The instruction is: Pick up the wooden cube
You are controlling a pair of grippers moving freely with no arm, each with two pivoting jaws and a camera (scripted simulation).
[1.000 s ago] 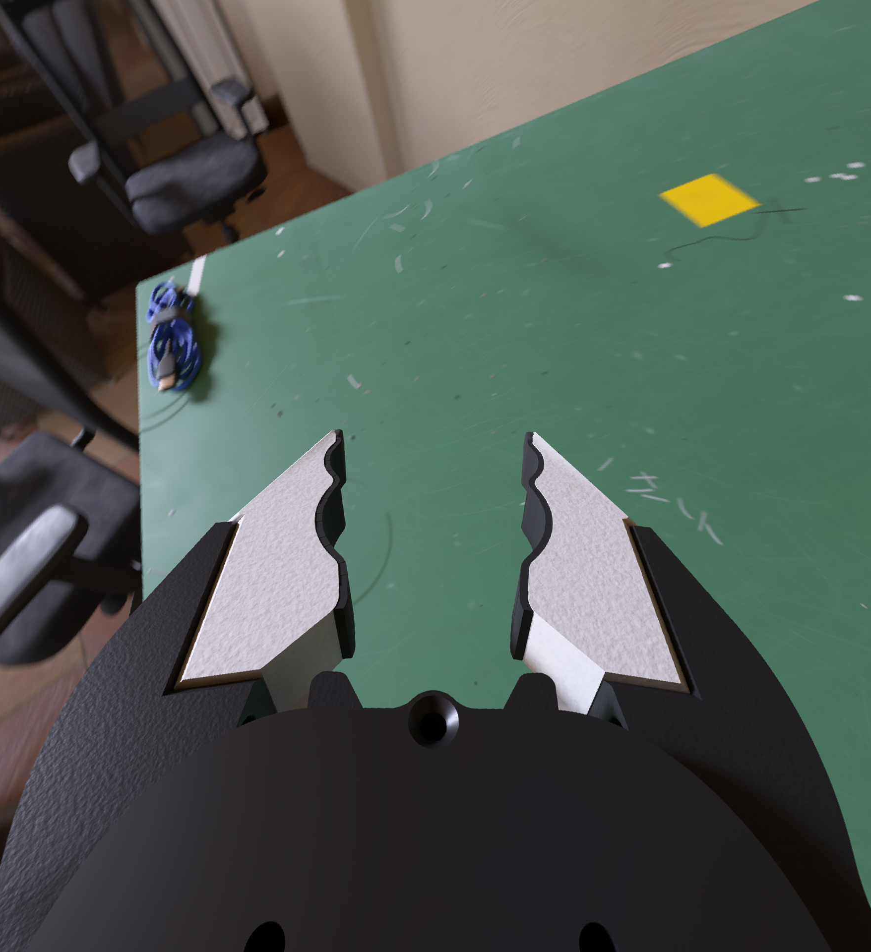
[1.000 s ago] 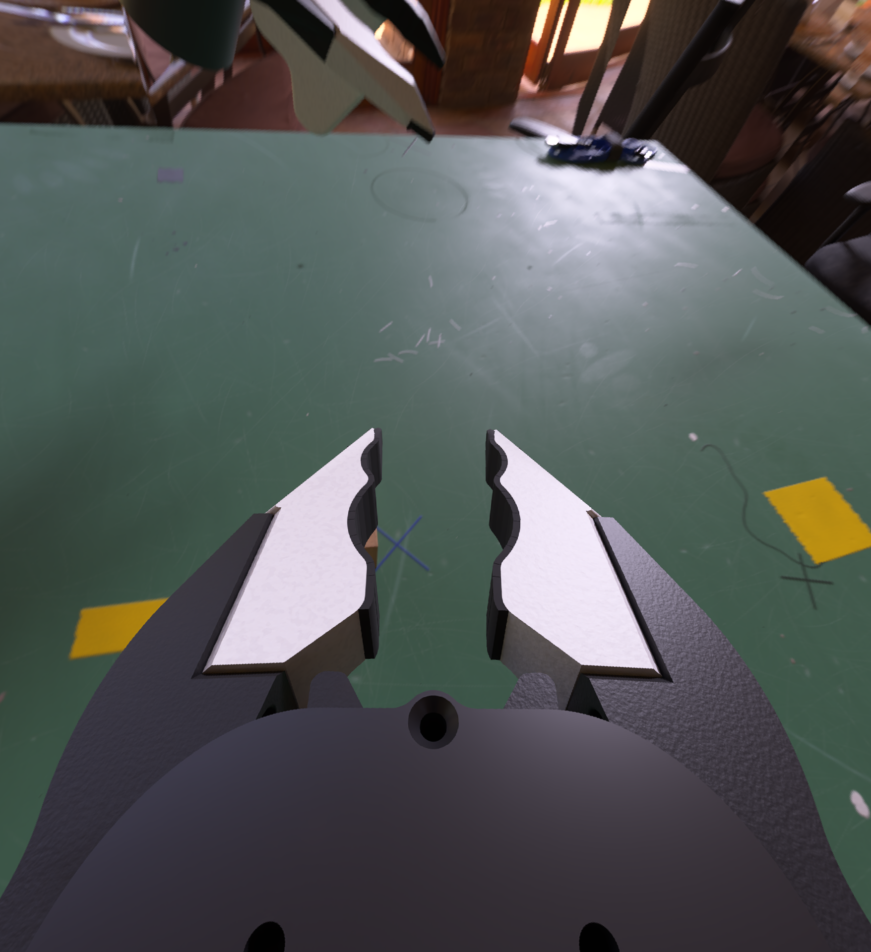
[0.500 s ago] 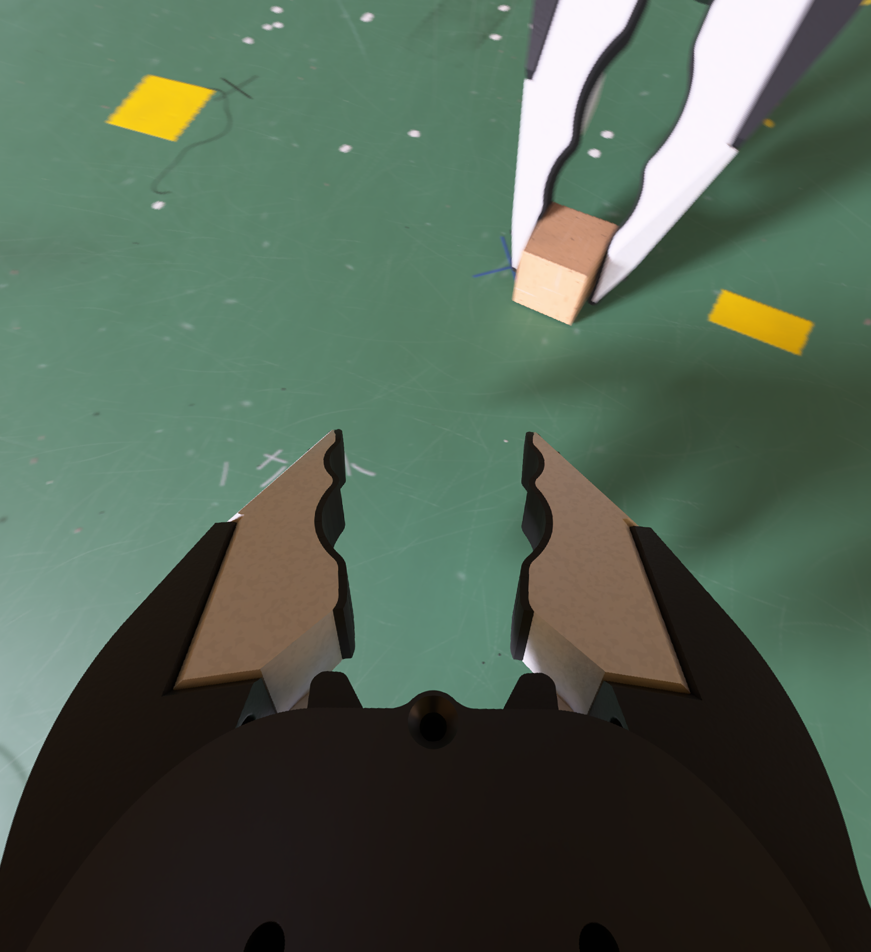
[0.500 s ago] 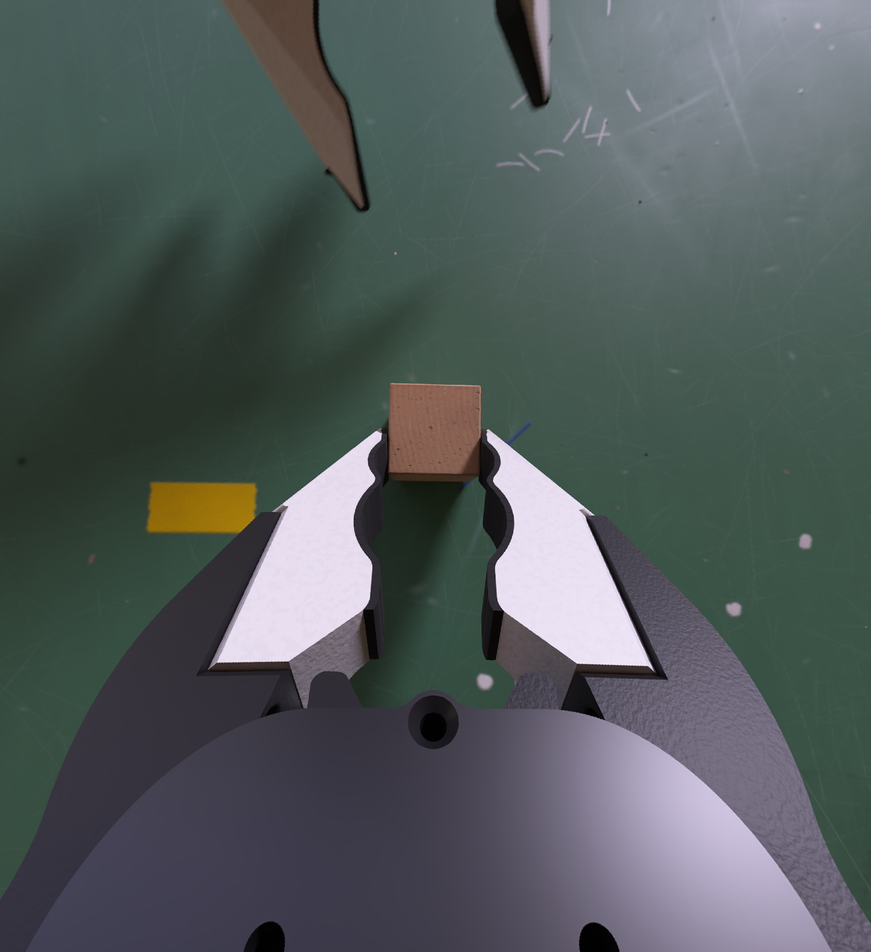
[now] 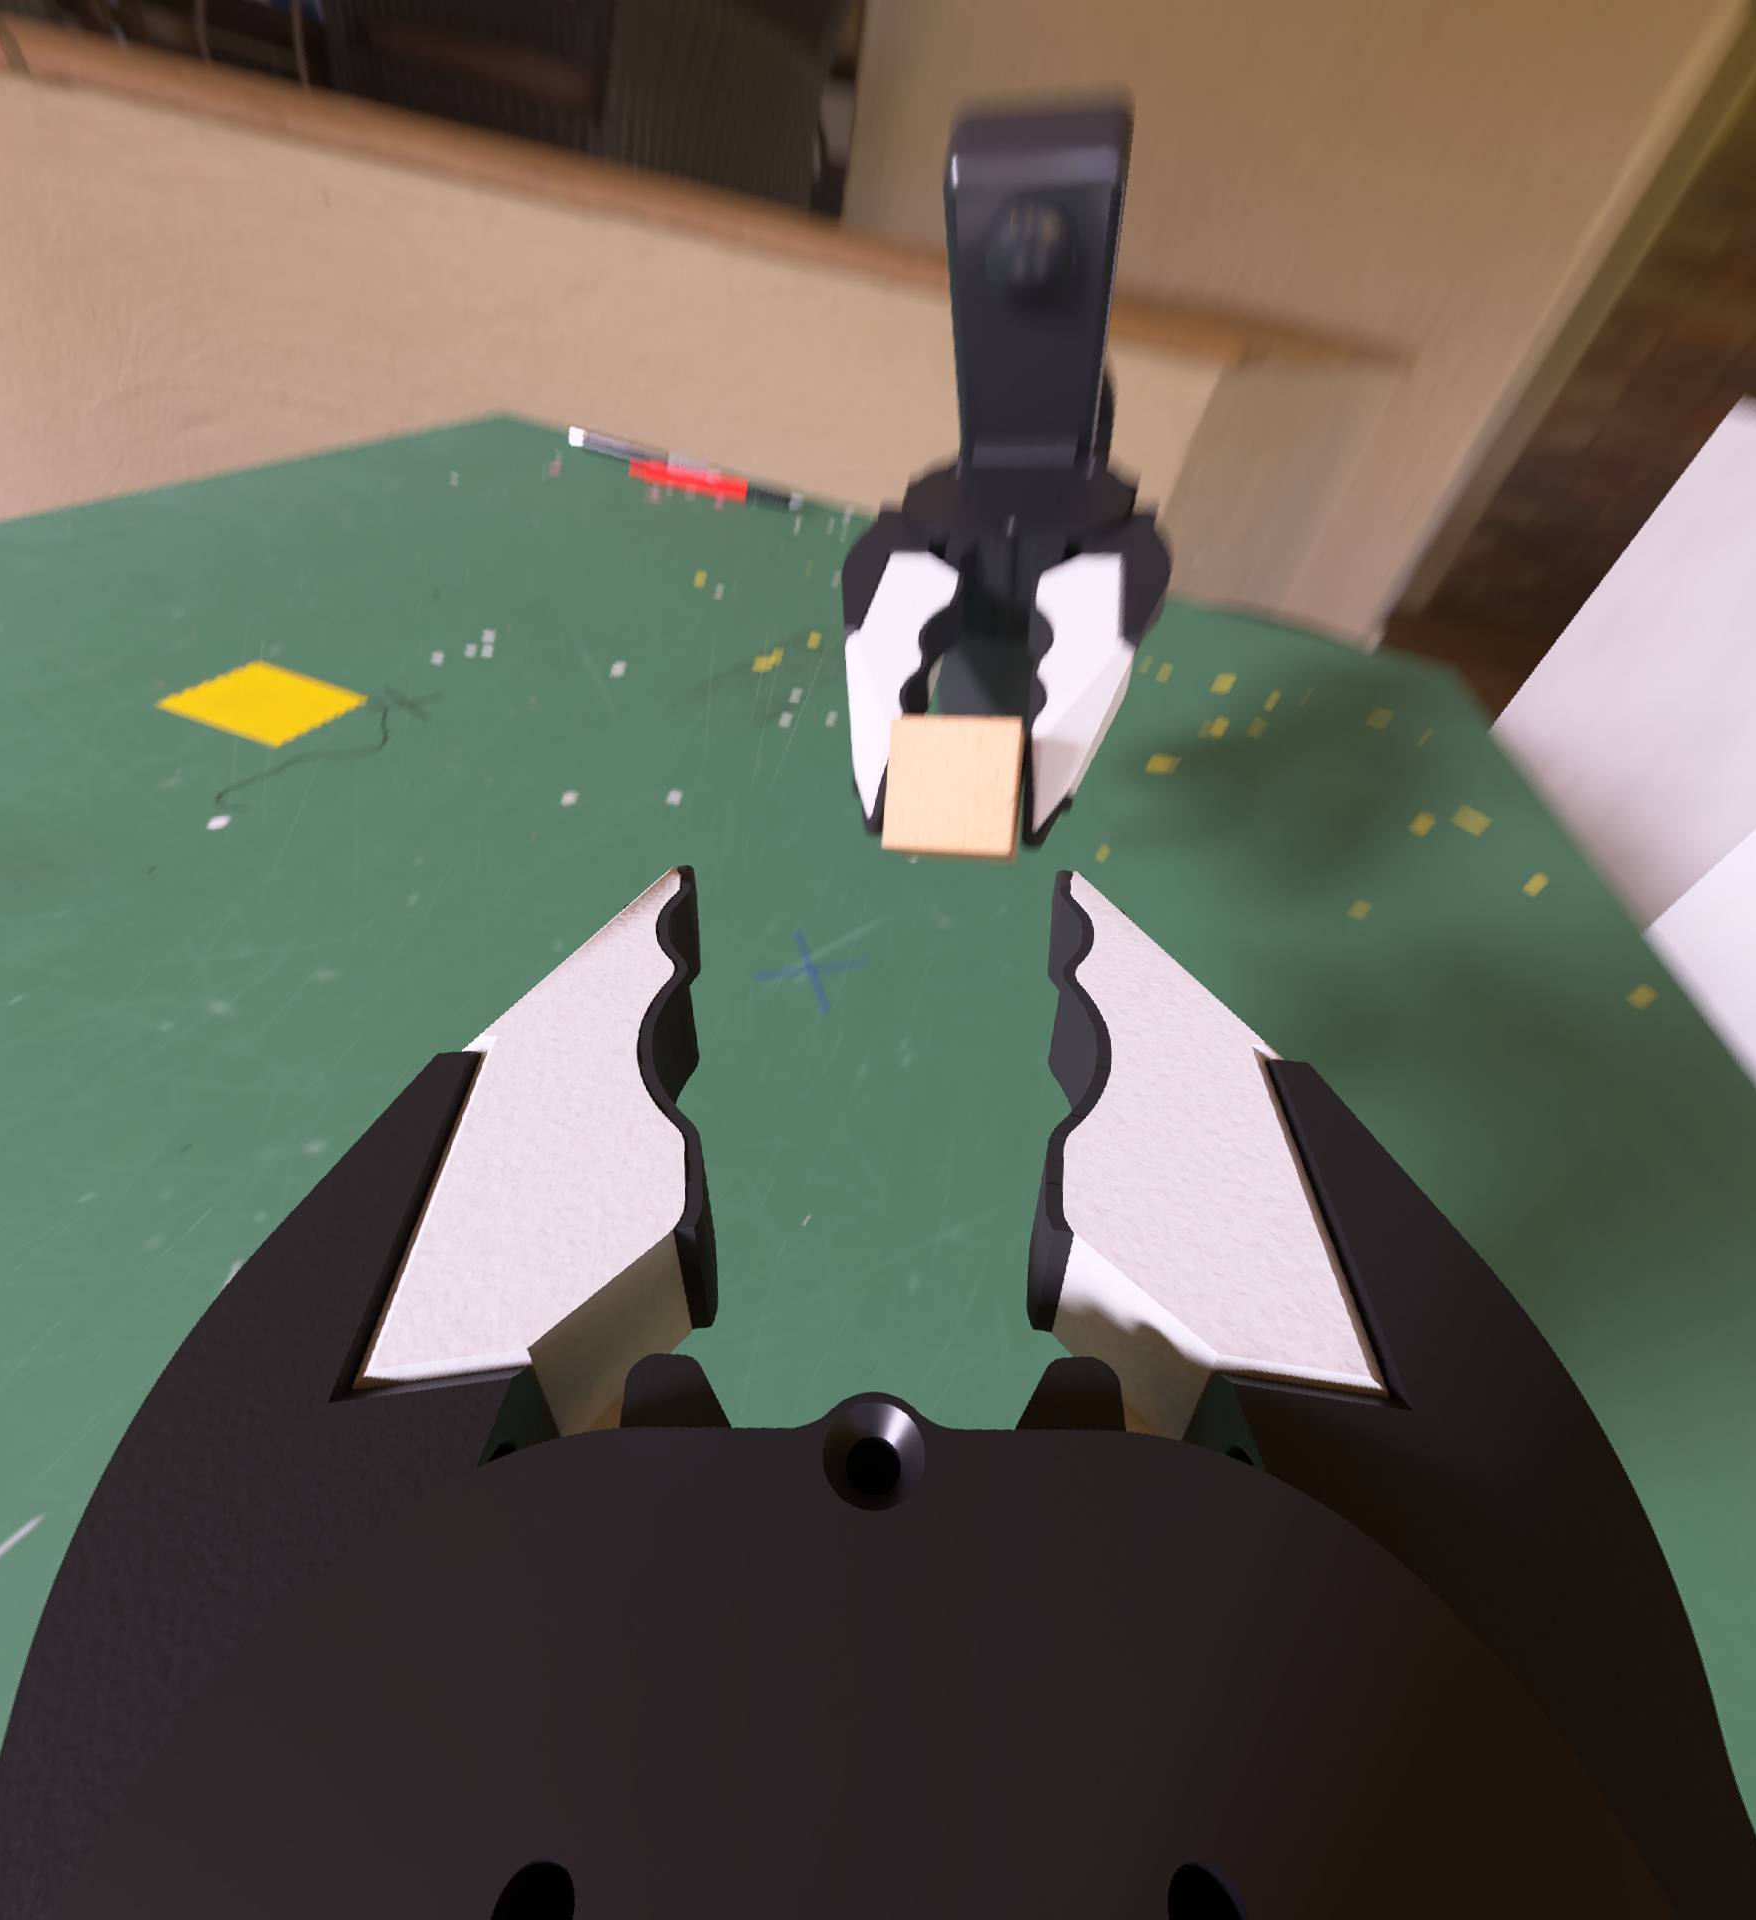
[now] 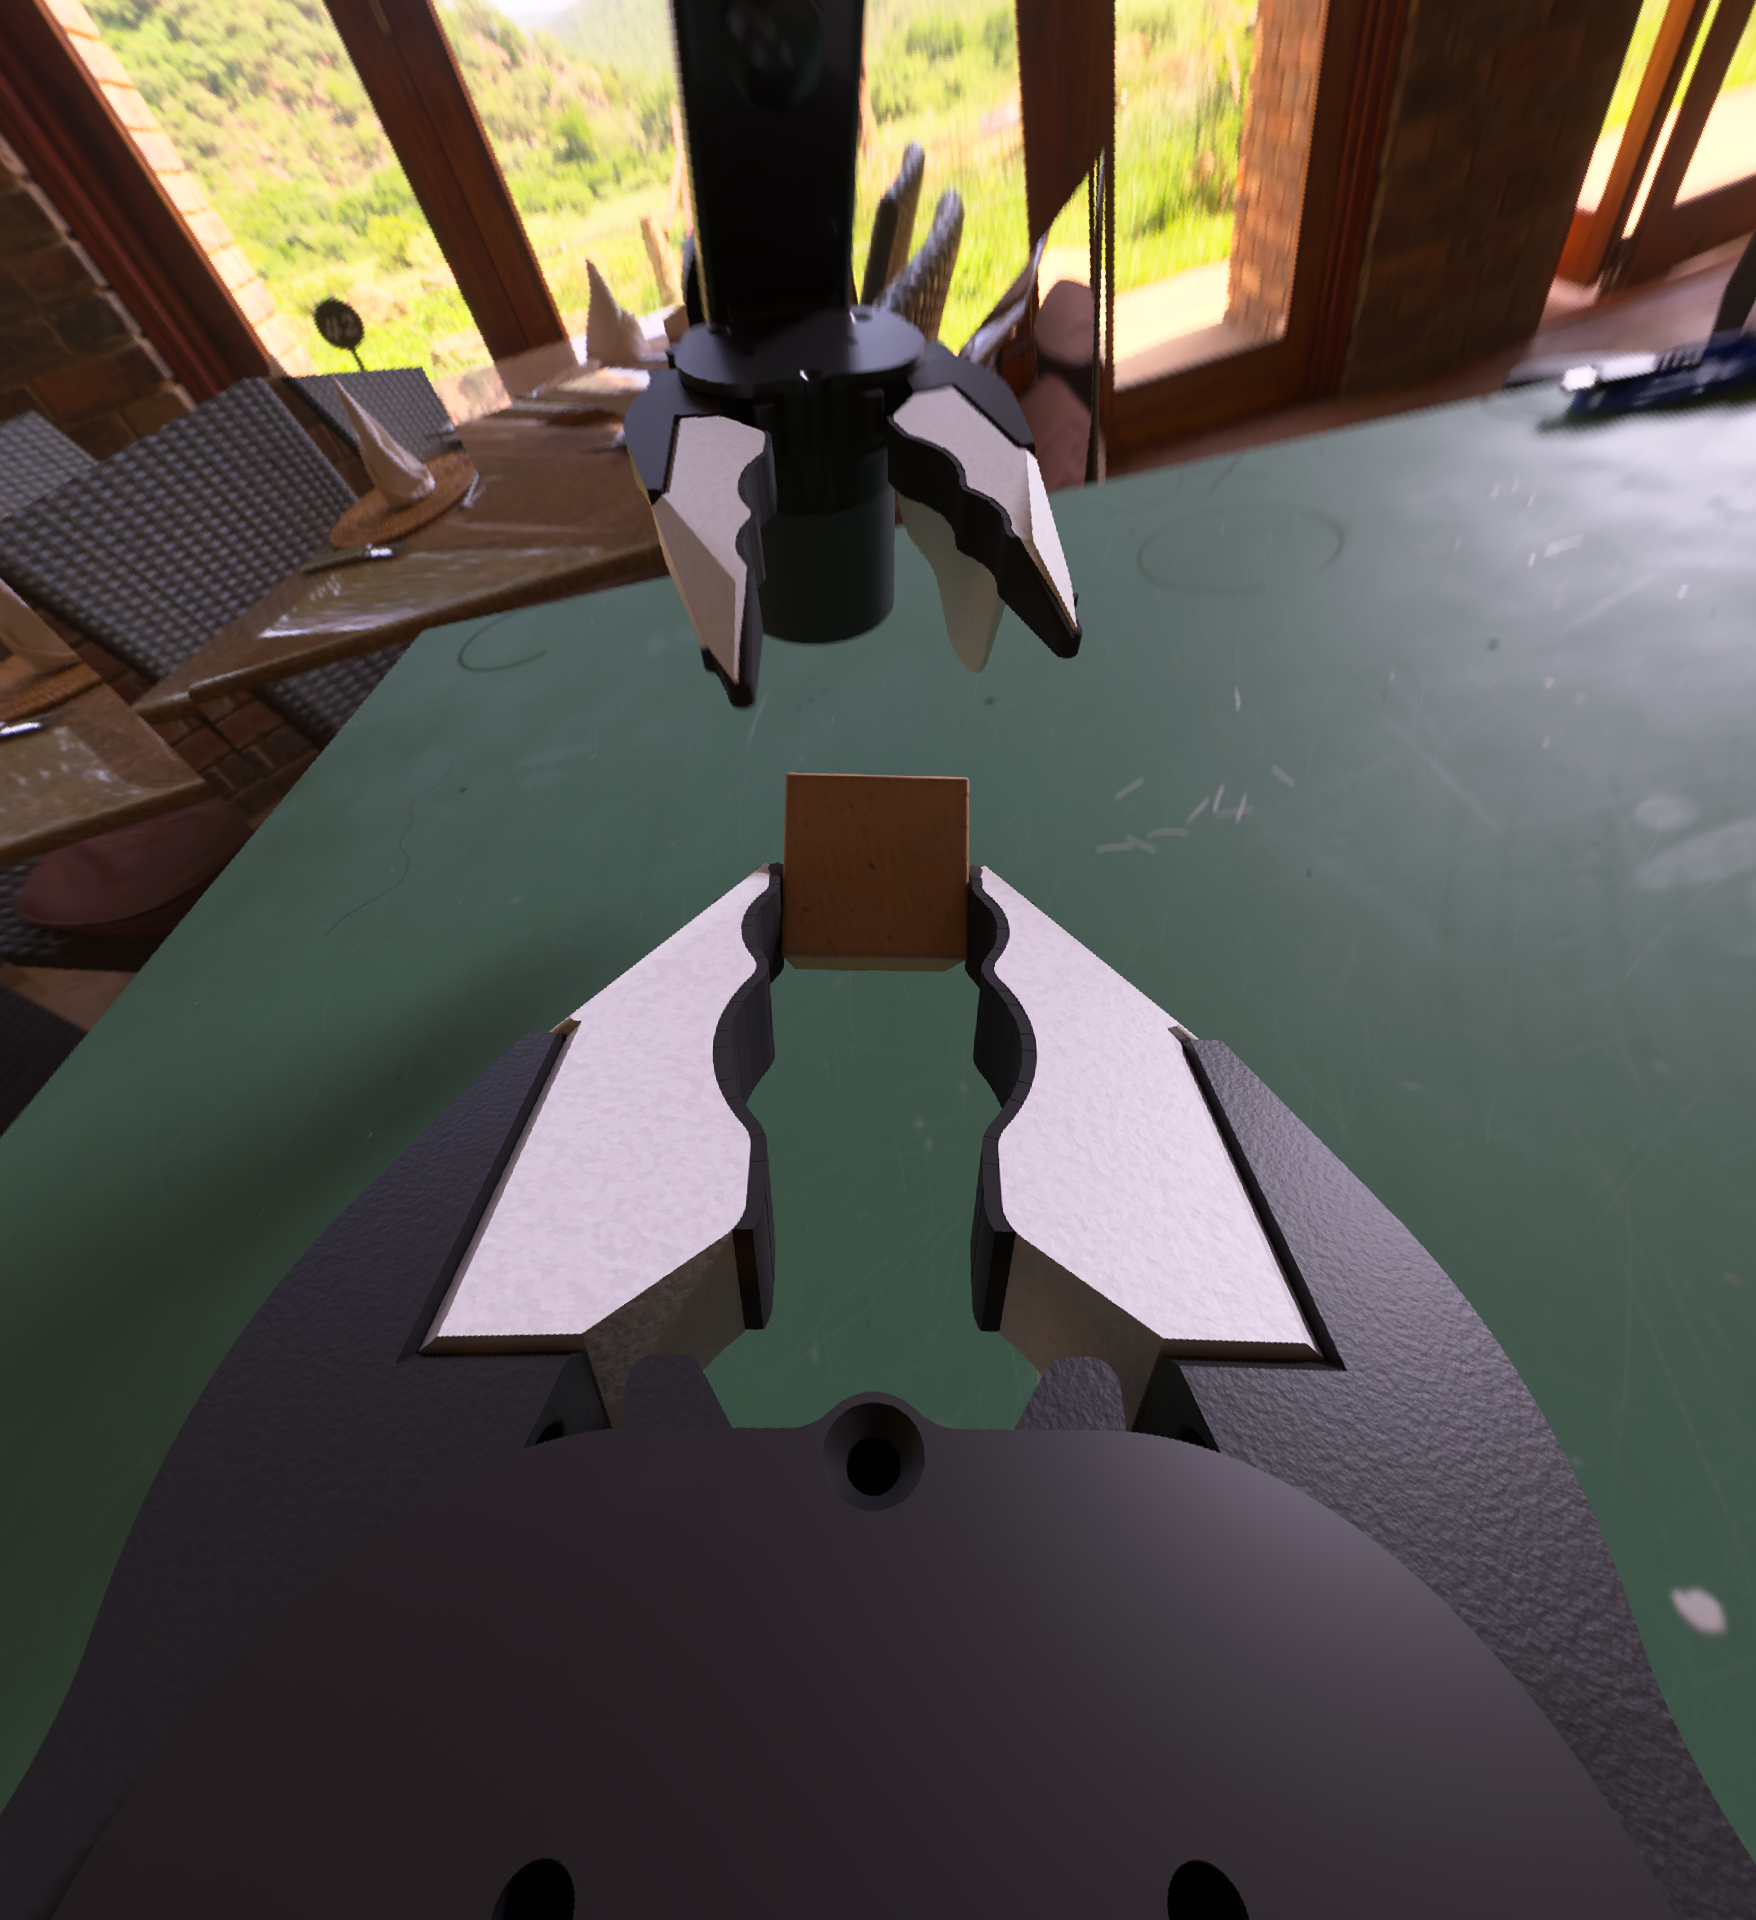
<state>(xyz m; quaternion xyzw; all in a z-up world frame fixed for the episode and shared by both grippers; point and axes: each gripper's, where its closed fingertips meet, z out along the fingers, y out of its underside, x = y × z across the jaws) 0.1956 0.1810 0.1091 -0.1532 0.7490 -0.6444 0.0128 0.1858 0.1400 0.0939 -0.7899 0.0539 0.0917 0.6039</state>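
The wooden cube [image 6: 875, 868] is clamped between the fingertips of my right gripper [image 6: 875, 896], held above the green table [image 6: 1373, 935]. In the left wrist view the cube [image 5: 952, 787] hangs in the air in the right gripper [image 5: 957, 805], which faces me just beyond my own fingertips. My left gripper [image 5: 872, 883] is open and empty, above a blue cross mark [image 5: 809, 966] on the table [image 5: 230, 1039]. In the right wrist view the left gripper [image 6: 905, 655] hovers open beyond the cube.
A yellow square patch [image 5: 263, 702] lies on the table at the left. Pens [image 5: 687, 476] lie at the far edge. A white sheet-like shape [image 5: 1705, 769] stands at the right. A blue object [image 6: 1705, 374] lies at the table's far right corner. Dining chairs and tables [image 6: 178, 582] stand past the left edge.
My right gripper has lifted the cube off the table and tilted up to level. My left gripper has tilted up too and now faces the raised cube, still open.
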